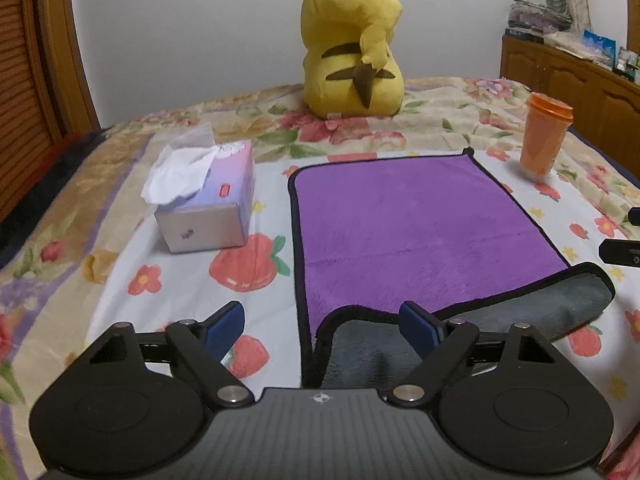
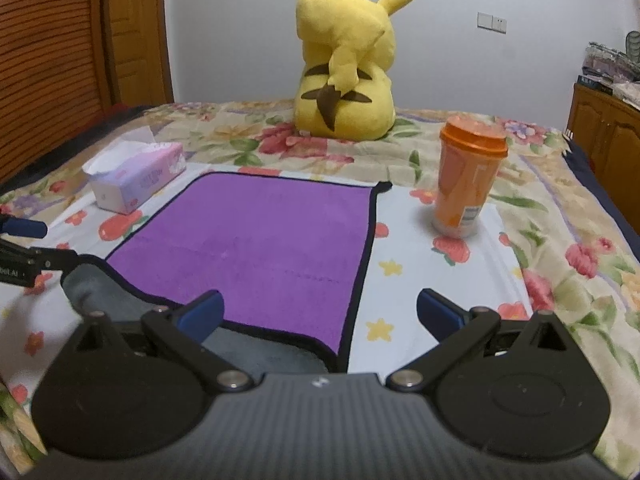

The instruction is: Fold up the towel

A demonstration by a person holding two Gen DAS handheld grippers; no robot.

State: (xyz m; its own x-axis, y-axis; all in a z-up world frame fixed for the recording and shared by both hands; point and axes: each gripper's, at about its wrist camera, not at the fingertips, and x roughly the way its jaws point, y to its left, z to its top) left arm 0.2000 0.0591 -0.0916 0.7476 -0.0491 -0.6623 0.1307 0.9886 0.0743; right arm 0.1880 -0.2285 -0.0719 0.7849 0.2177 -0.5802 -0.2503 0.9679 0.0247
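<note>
A purple towel (image 1: 416,224) with black trim lies flat on the flowered bed; its near edge is turned over and shows a grey underside (image 1: 520,312). It also shows in the right wrist view (image 2: 256,248). My left gripper (image 1: 322,324) is open and empty, just above the towel's near left corner. My right gripper (image 2: 320,314) is open and empty, over the towel's near right corner. The right gripper's tip shows at the left wrist view's right edge (image 1: 624,250); the left gripper shows at the right wrist view's left edge (image 2: 24,248).
A tissue box (image 1: 208,200) stands left of the towel, also in the right wrist view (image 2: 132,176). An orange lidded cup (image 2: 466,176) stands right of it. A yellow plush toy (image 1: 354,52) sits behind. A wooden cabinet (image 1: 568,80) is at far right.
</note>
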